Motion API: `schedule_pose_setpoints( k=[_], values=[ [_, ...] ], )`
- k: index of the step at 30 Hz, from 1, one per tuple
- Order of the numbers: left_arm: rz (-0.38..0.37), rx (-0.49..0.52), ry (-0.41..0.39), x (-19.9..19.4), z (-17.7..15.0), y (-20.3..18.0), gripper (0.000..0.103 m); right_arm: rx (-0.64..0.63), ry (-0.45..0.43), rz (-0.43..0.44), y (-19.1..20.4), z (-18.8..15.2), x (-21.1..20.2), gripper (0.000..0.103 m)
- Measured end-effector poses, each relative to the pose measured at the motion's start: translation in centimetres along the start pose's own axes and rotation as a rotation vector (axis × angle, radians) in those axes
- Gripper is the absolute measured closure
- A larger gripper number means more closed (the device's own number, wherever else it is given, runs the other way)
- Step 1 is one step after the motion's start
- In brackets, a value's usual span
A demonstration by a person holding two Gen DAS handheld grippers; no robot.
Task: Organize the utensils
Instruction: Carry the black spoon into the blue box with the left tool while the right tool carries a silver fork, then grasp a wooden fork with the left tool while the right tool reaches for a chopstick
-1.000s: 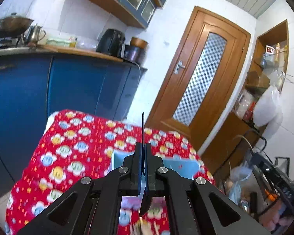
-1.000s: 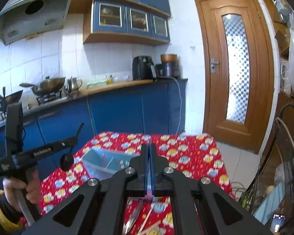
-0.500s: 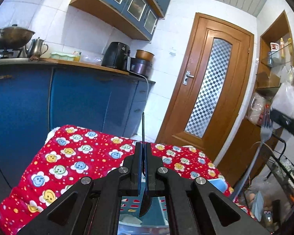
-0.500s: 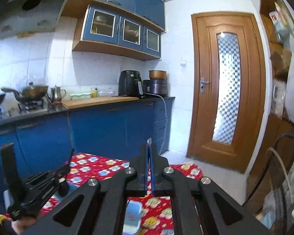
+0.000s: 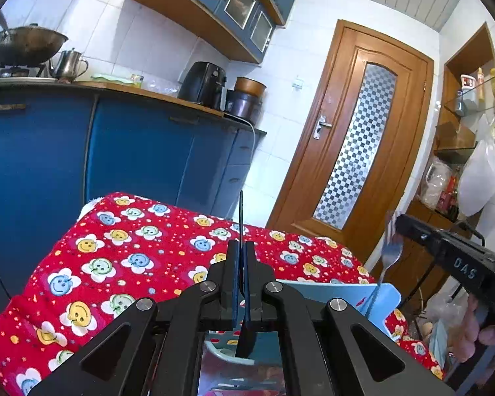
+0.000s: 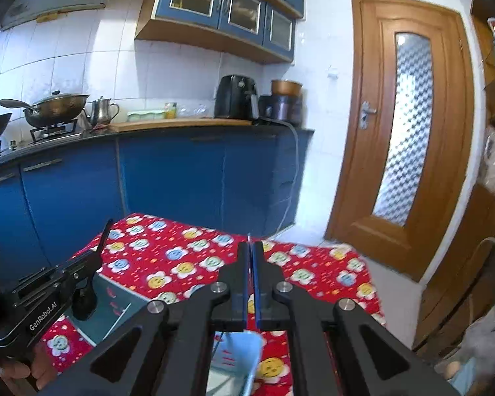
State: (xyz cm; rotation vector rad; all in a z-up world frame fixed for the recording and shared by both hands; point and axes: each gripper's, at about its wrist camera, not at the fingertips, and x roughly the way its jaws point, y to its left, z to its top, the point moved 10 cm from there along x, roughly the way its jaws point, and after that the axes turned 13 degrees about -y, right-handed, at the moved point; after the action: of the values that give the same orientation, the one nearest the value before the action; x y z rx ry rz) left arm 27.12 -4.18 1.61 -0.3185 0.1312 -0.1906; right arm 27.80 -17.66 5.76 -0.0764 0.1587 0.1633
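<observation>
1. My left tool is clamped on a black spoon, my right tool on a fork.
2. Both hang over the blue box on the red-clothed surface; neither is dropped in yet.

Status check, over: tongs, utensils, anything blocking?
Left tongs shut on black spoon. Right tongs shut on fork. Both at light blue bin on red cloth. Nothing in the way.
</observation>
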Motion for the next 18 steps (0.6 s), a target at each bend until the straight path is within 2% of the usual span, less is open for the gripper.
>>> schedule_pose_setpoints(
  k=[6,8,12,18],
  values=[
    [-0.009,-0.015,0.036,-0.4,-0.2,-0.1,0.100,0.027,0.016,0.065,1.6,-0.3,-0.1,0.098],
    [-0.013,-0.012,0.053,-0.6,-0.2,-0.2,0.092,0.050,0.024,0.088,2.0,-0.4,-0.1,0.098],
    [-0.004,0.008,0.077,-1.2,-0.2,-0.4,0.085,0.105,0.026,0.136,2.5,-0.4,-0.5,0.097],
    [0.010,0.024,0.093,-2.2,-0.1,-0.1,0.084,0.133,-0.001,0.156,2.8,0.3,-2.0,0.085]
  ],
)
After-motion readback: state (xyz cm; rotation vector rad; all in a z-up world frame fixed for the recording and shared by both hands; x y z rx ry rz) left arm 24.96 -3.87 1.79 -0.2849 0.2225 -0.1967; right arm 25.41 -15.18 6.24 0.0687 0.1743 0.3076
